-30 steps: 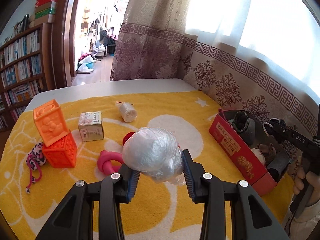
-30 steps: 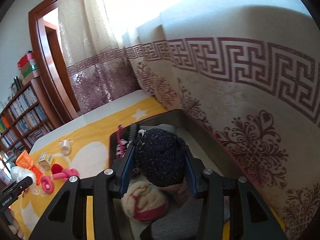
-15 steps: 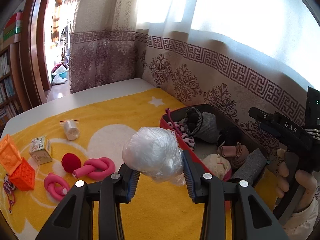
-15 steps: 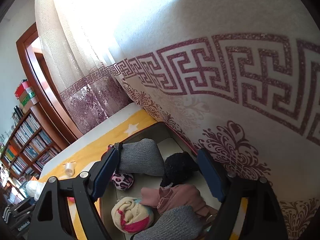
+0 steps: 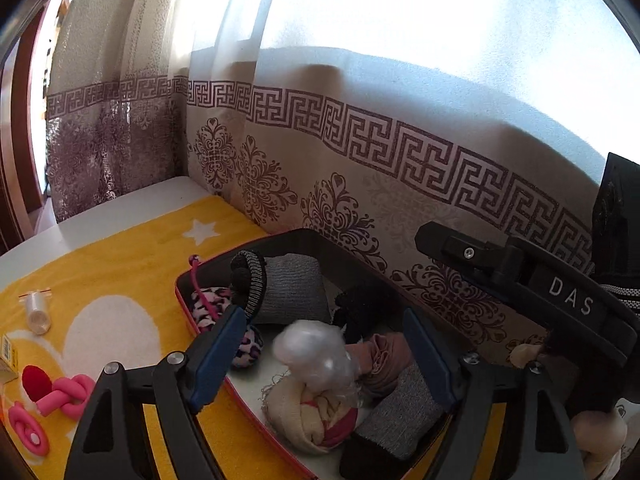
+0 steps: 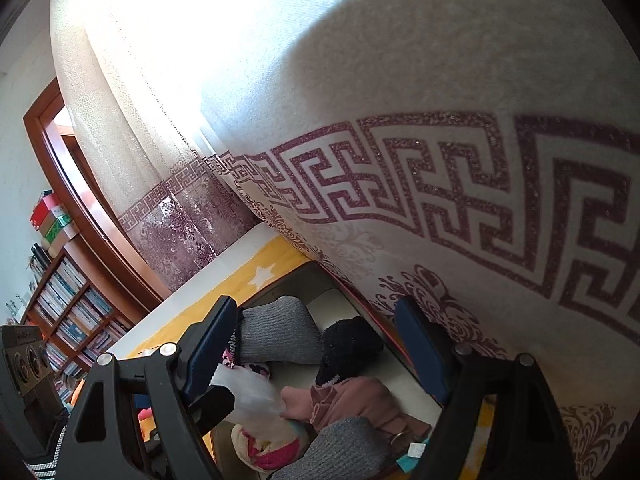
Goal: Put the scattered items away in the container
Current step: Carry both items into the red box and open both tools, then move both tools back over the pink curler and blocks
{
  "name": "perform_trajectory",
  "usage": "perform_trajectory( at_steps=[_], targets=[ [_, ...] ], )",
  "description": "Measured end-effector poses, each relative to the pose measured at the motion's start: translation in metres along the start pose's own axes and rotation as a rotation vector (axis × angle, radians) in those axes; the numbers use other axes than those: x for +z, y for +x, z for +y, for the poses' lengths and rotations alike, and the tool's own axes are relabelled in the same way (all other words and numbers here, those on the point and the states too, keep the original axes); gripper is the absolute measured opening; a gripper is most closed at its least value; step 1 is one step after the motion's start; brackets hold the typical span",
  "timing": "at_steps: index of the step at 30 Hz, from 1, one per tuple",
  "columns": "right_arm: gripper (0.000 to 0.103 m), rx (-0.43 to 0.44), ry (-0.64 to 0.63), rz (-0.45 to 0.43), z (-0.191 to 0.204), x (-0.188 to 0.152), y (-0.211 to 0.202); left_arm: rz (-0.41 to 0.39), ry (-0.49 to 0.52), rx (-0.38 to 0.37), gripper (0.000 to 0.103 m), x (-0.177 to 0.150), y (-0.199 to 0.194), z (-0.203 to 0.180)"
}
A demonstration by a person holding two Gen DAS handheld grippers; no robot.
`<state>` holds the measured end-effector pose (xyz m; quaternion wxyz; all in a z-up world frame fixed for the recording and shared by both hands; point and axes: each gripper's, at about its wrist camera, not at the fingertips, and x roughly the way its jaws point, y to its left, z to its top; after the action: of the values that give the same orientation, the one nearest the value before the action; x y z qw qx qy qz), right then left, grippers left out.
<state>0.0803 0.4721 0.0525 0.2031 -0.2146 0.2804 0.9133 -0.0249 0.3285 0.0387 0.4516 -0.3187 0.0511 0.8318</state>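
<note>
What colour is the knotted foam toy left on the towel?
Pink; the knotted foam toy shows best in the left wrist view.

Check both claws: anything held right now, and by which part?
Nothing held. Left claw jaws are opening, the plastic bag loose between them over the red box. Right claw open, empty.

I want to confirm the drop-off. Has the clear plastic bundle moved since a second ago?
Yes. The plastic bundle went from above the yellow towel to inside the red box, and the opening left claw no longer grips it.
</note>
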Motion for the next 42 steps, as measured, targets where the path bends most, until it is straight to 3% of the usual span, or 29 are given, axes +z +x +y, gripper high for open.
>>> perform_trajectory(
  at_steps=[9, 16, 32, 42],
  targets=[
    [0.084, 0.005, -0.025, 0.017, 0.009, -0.007, 0.004, -0.014, -0.099, 0.094, 0.083, -0.004, -0.027, 0.045],
    [0.084, 0.024, -0.096, 0.035, 0.030, -0.020, 0.007, -0.037, -0.164, 0.220, 0.083, -0.017, -0.059, 0.087],
    [0.084, 0.196, -0.391, 0.097, 0.121, -0.083, 0.002, -0.135, -0.384, 0.441, 0.083, -0.063, -0.165, 0.212],
    [0.084, 0.258, -0.533, 0.215, 0.181, -0.113, 0.033, -0.159, -0.472, 0.470, 0.083, -0.095, -0.198, 0.256]
  ],
)
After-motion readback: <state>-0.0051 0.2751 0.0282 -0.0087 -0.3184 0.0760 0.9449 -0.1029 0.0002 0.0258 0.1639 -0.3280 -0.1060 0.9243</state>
